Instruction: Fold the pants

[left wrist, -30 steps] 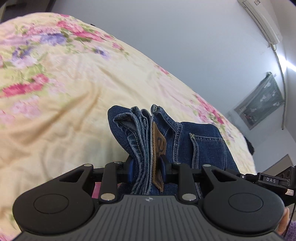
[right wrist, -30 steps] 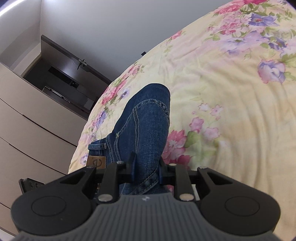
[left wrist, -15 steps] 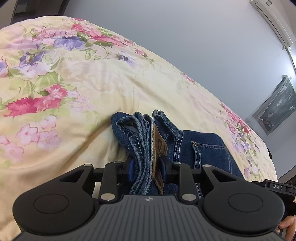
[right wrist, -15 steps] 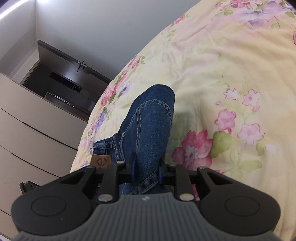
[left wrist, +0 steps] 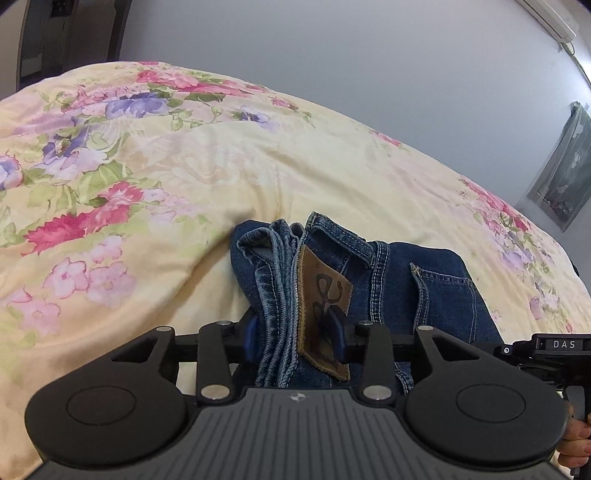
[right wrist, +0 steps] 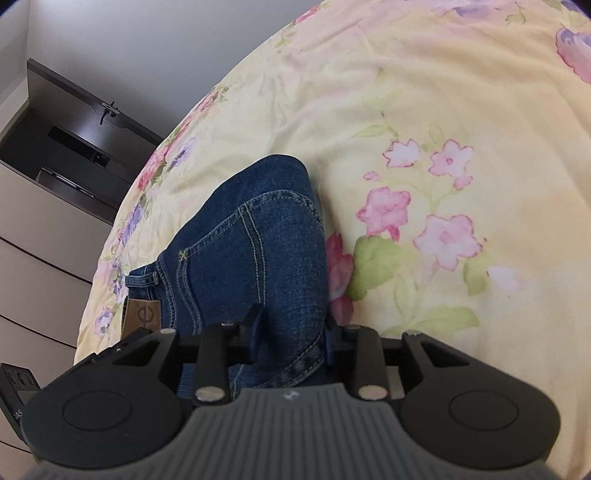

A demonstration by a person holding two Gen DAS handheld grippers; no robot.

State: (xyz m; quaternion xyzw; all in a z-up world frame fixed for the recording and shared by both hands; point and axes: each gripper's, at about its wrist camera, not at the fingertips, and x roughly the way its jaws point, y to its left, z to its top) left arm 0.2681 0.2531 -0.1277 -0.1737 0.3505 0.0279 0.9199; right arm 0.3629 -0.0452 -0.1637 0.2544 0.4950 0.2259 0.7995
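Note:
Dark blue jeans [left wrist: 417, 280] lie folded on a yellow floral bedspread [left wrist: 192, 177]. My left gripper [left wrist: 295, 338] is shut on the bunched waistband end, next to the brown leather patch [left wrist: 321, 295]. My right gripper [right wrist: 290, 334] is shut on the other edge of the jeans [right wrist: 251, 258], near the seat seam. The patch [right wrist: 142, 315] also shows at the left of the right wrist view. The fabric between each pair of fingers hides the pads.
The bedspread [right wrist: 443, 184] fills most of both views. A pale drawer unit [right wrist: 40, 251] and a dark shelf stand beyond the bed's edge. A grey wall, an air conditioner [left wrist: 550, 18] and a hanging cloth [left wrist: 561, 177] lie behind the bed.
Both grippers have come lower and closer to the bedspread, still holding the jeans. The bed fills more of each view now.

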